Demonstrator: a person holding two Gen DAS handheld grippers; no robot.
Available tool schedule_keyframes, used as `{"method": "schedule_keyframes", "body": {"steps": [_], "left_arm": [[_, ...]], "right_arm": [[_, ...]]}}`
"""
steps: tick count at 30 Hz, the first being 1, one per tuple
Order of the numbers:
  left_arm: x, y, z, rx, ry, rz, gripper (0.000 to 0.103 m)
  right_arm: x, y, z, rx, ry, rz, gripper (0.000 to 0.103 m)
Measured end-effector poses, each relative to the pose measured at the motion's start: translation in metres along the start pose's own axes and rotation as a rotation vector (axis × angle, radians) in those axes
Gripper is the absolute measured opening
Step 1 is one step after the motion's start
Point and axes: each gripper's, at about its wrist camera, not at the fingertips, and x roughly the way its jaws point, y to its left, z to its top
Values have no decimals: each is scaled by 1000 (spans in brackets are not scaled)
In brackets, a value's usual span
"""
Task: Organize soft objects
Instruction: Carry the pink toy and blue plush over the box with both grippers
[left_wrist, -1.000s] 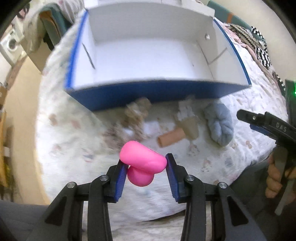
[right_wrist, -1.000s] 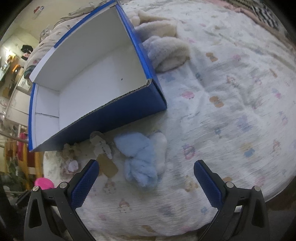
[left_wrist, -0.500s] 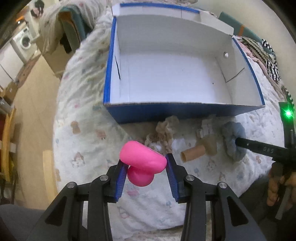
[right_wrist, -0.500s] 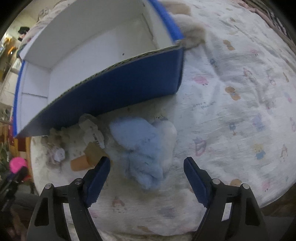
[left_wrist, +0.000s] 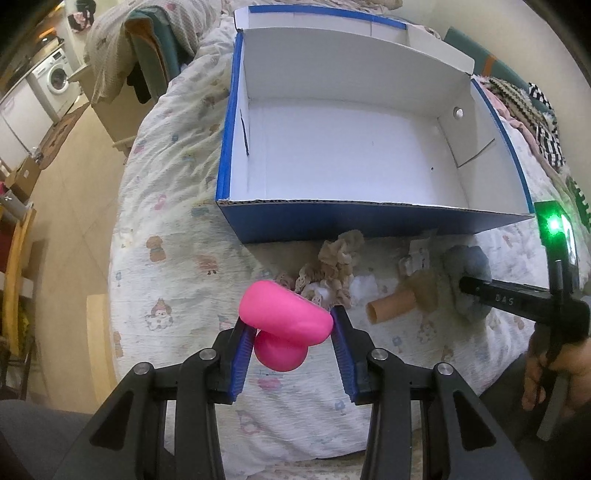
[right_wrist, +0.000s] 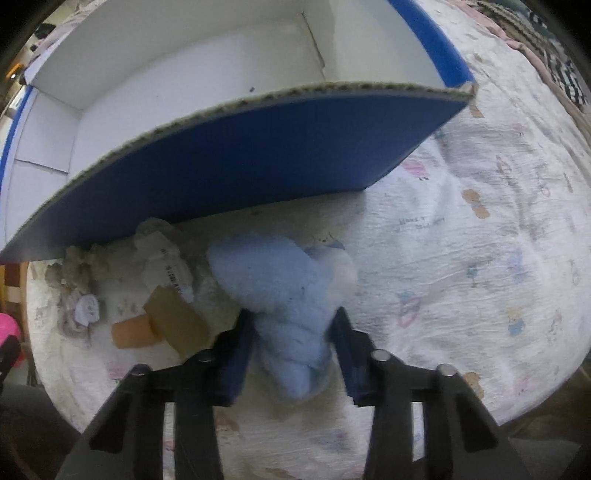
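My left gripper (left_wrist: 288, 325) is shut on a pink soft toy (left_wrist: 284, 317) and holds it above the bed, in front of the blue box (left_wrist: 369, 225) with a white inside. My right gripper (right_wrist: 291, 332) is shut on a fluffy light-blue plush (right_wrist: 280, 280) that lies on the bedspread just before the box's front wall (right_wrist: 240, 155). The plush (left_wrist: 467, 262) and the right gripper (left_wrist: 517, 299) also show at the right of the left wrist view.
Between the two grippers lie a beige lace scrunchie (left_wrist: 332, 266), a tan tube (left_wrist: 388, 308) and a beige tagged cloth (right_wrist: 166, 266). The bed's edge and the floor (left_wrist: 66, 184) are at the left. Striped clothes (left_wrist: 532, 107) lie at the far right.
My right gripper moved down onto the blue plush and its jaws closed on it. My left gripper drew back and up with the pink toy, so the box looks farther.
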Motion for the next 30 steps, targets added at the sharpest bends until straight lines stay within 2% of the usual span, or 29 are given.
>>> {"method": "schedule_keyframes", "body": {"steps": [3,8,16,20,28,30], "left_arm": [[1,-1,0,-2,1,6,37],[1,0,-1,-5,-9,23,37],[2,4,-3,-18,-24,43,37],[1,4,-4,-4,-40,70,37],[1,9,-7,-9,-41,102,37],[2,10,-6,-18,-42,102,37]], "right_arm": [[-9,1,-3,-8,-31,39,31],[-20,0,-11,-14,-65,66,30],[-43,-29,-29,-6,-115,134,31],[-53,-28,-36,-17,-138,174,30],[-90,-22,-42,-90,-217,319,31],[-102,-20,-42,-100,-256,381,31]]}}
